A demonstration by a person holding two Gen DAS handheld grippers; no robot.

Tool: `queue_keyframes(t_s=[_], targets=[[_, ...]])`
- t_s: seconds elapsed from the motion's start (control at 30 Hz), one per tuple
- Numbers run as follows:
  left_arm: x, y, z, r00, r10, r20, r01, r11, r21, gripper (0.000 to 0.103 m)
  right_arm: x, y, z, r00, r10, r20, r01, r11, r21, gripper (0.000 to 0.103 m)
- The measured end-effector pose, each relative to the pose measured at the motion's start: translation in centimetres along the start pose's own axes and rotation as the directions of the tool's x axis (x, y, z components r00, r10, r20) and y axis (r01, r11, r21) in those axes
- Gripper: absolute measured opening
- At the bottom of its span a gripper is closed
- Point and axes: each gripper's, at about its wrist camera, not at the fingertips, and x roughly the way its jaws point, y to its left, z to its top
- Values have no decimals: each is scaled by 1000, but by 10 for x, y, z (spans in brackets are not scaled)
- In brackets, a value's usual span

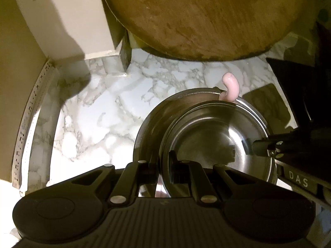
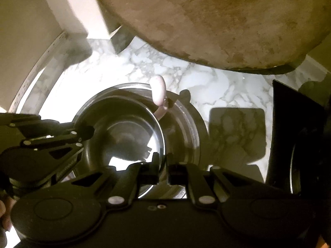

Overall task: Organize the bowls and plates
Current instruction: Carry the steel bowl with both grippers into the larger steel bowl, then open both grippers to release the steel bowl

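A shiny steel bowl (image 1: 217,140) (image 2: 124,132) sits inside a wider steel bowl (image 1: 153,119) (image 2: 186,124) on the marble counter (image 1: 103,107). In the left wrist view my left gripper (image 1: 163,165) is shut on the inner bowl's near rim, and my right gripper (image 1: 258,146) reaches in from the right onto the opposite rim. In the right wrist view my right gripper (image 2: 163,165) pinches that rim, with the left gripper (image 2: 86,132) coming in from the left. A pink curved handle (image 1: 230,86) (image 2: 158,91) pokes up at the far rim, between the two bowls.
A large round wooden board (image 1: 206,16) (image 2: 206,20) leans over the back of the counter. A white wall corner (image 1: 72,20) closes the left side. A dark object (image 1: 300,82) (image 2: 289,134) stands at the right. Bare marble (image 2: 227,91) lies behind and left of the bowls.
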Motion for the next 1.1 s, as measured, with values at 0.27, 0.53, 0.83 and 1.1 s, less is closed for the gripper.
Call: queue_keyframes(t_s=[0.27, 0.53, 0.83, 1.1], targets=[[-13, 1, -18, 998, 8, -55, -6, 999, 41, 9, -6, 16, -18, 999, 25, -48, -29, 996, -79, 8], [-15, 0, -23, 999, 14, -48, -12, 999, 49, 9, -9, 18, -22, 999, 27, -40, -29, 997, -69, 9], [-19, 10, -22, 999, -32, -31, 31, 999, -7, 9, -16, 17, -25, 999, 36, -28, -37, 998, -46, 29], [-45, 23, -27, 998, -66, 13, 67, 995, -69, 10, -38, 25, -32, 998, 63, 25, -61, 995, -74, 37]])
